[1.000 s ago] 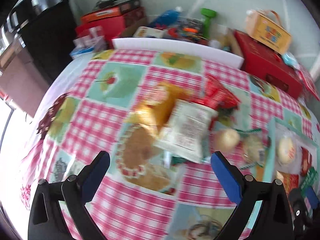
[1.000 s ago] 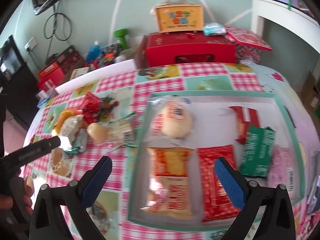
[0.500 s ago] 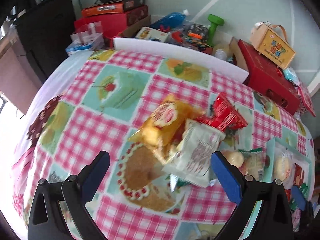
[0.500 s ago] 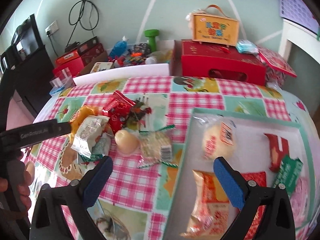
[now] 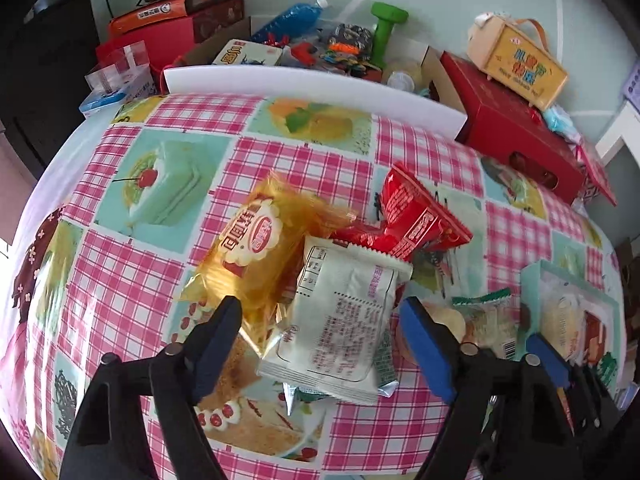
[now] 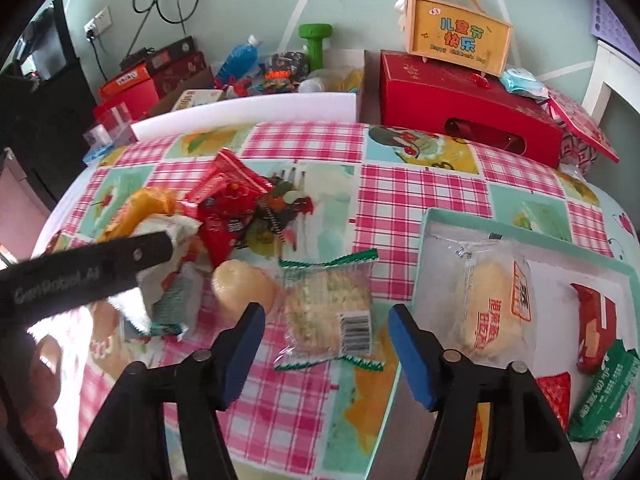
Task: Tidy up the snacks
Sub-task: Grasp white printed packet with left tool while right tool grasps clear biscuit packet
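Note:
A pile of snacks lies on the checked tablecloth. My left gripper (image 5: 320,340) is open around a white packet (image 5: 340,320), with a yellow cake packet (image 5: 256,248) and a red packet (image 5: 416,216) beside it. My right gripper (image 6: 324,340) is open over a clear green-edged cracker packet (image 6: 332,304), next to a pale round bun (image 6: 244,288). A mint tray (image 6: 436,220) on the right holds a wrapped bun (image 6: 492,300), red packets (image 6: 592,328) and a green packet (image 6: 604,392).
A white foam board (image 6: 248,112) stands along the table's far edge. Behind it are a red gift box (image 6: 468,108), a yellow carry box (image 6: 460,36), a green dumbbell (image 6: 314,44) and a blue bottle (image 6: 240,60). The left gripper's arm (image 6: 80,276) crosses the right view.
Both grippers have moved forward and down toward the snack pile. The right one swung left from the tray to the cracker packet. The left one now straddles the white packet.

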A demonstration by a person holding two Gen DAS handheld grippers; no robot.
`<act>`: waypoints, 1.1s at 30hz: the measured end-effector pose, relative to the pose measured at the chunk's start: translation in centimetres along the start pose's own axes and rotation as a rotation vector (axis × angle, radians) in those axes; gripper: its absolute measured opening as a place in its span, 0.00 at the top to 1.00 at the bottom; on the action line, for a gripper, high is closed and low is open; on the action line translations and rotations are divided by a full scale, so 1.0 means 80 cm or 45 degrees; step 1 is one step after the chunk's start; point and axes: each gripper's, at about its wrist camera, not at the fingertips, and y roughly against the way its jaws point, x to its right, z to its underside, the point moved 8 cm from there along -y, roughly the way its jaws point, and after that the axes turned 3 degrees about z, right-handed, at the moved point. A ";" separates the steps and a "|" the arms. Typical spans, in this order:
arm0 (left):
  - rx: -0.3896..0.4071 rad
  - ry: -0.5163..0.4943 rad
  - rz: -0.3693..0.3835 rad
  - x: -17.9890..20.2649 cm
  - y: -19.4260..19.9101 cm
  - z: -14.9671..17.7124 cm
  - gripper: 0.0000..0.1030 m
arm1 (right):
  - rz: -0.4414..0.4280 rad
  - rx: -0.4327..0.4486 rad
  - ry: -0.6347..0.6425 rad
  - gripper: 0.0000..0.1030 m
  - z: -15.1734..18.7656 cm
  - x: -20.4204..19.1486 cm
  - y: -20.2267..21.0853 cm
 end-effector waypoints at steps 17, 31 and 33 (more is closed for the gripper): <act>-0.060 -0.038 -0.015 0.010 -0.018 0.012 0.38 | 0.003 -0.039 0.074 0.48 0.012 -0.012 -0.017; -0.009 -0.019 -0.017 0.011 0.005 0.006 0.47 | -0.017 0.047 0.009 0.49 0.005 -0.004 0.023; 0.016 -0.020 -0.003 0.012 0.016 0.002 0.47 | -0.015 0.077 -0.007 0.49 0.002 0.000 0.040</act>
